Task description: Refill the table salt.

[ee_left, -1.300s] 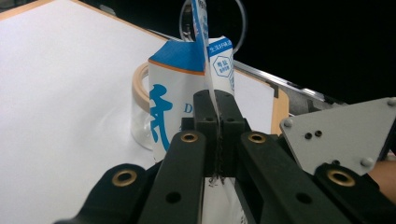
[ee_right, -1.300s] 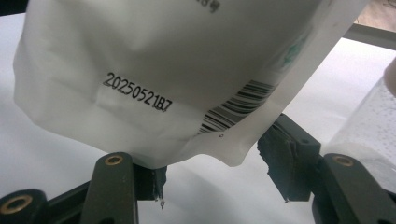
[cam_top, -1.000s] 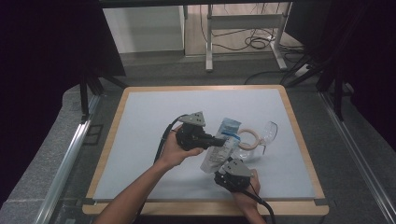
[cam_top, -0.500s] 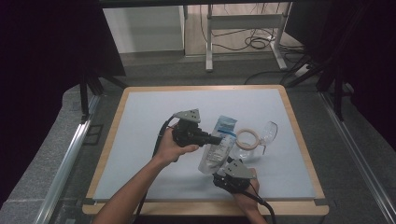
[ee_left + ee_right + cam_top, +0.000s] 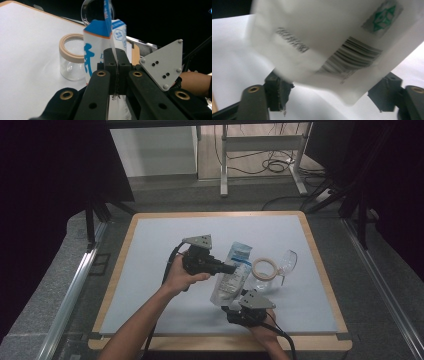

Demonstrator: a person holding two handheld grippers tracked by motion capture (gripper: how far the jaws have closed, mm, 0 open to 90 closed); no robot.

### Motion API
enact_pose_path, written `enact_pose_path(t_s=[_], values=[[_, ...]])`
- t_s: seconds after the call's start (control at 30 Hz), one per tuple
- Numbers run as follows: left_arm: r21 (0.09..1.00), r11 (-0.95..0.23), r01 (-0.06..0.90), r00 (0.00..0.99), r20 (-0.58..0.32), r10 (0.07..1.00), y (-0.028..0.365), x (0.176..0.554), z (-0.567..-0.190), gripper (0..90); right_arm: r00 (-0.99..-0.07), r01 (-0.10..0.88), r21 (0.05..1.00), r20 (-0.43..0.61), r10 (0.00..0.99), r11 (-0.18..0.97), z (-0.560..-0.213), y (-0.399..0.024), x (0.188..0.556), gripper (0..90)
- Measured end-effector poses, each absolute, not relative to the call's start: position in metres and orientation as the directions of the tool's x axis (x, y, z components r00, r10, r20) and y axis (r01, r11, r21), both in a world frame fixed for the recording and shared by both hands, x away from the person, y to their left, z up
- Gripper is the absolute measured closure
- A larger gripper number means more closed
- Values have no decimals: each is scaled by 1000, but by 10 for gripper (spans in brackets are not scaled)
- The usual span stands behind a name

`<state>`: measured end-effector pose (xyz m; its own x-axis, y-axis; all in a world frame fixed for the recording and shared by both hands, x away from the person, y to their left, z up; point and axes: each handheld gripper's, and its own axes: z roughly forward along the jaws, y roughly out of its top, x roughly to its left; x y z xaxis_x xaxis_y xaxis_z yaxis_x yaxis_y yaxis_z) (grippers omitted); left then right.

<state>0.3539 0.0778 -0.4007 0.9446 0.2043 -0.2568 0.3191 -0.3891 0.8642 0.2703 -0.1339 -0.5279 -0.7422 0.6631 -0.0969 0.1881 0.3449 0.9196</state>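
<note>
Pouch point(image 5: 231, 274) x1 — jar point(image 5: 264, 275) x1, grippers x2

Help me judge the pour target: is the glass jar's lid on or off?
Off. The glass jar stands upright with its tan rim open, and the clear lid lies on the mat beside it.

Grey floor point(image 5: 260, 190) — dark surroundings

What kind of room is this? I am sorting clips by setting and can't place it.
Probably a lab or recording workspace, not a home: a wood-framed work board on a grey bench, loose cables on the floor beyond, and dark curtains at the sides.
</note>
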Motion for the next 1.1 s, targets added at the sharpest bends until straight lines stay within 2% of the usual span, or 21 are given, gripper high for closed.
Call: enact_pose_path(t_s=[0.17, 0.33, 0.63, 0.8, 1.1], values=[[861, -392, 324, 942, -255, 219, 80, 353, -402, 900, -724, 207, 925, -75, 686, 320, -528, -136, 272, 260], [865, -386, 321, 944, -257, 209, 79, 349, -400, 900, -702, 199, 923, -101, 705, 330, -527, -135, 275, 256], [873, -378, 308, 947, -244, 209, 73, 343, -394, 900, -656, 123, 907, -231, 719, 403, -524, -125, 269, 291], [873, -366, 323, 941, -254, 225, 74, 347, -395, 900, -666, 145, 913, -195, 720, 381, -521, -127, 268, 338], [841, -392, 373, 920, -283, 270, 66, 362, -397, 900, -661, 180, 922, -145, 737, 343, -527, -125, 273, 344]])
